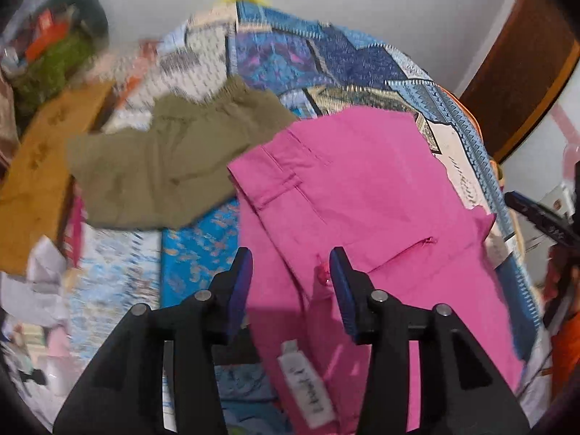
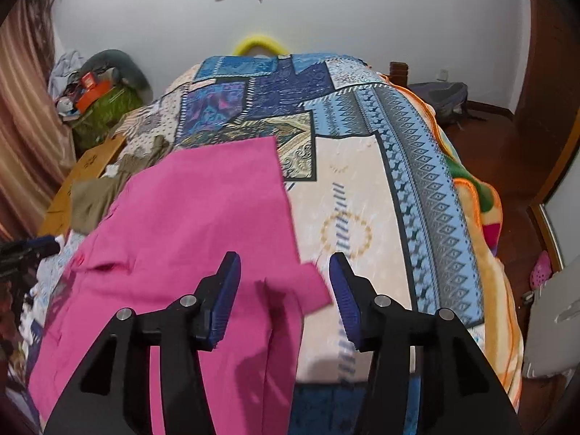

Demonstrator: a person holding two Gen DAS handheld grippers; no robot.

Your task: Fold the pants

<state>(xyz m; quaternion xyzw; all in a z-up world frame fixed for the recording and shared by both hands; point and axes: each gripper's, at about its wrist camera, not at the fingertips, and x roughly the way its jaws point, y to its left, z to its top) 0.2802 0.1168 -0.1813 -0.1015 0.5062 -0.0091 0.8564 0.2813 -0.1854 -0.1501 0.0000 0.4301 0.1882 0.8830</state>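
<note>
The pink pants (image 1: pixel 362 195) lie on the patchwork bedspread (image 2: pixel 362 137); their white label (image 1: pixel 306 384) is too blurred to read. The left gripper (image 1: pixel 291 272) and right gripper (image 2: pixel 284 275) hang released above them, gripping nothing.

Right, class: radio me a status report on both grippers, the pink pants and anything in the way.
Left gripper open, right gripper open, neither gripping. Pink pants lying on the patterned bedspread. Olive garment beside them at the left edge.

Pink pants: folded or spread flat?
Folded. The pink pants lie doubled on the bed, a straight square edge at the far end and a layer overlapping near the right claw.
</note>
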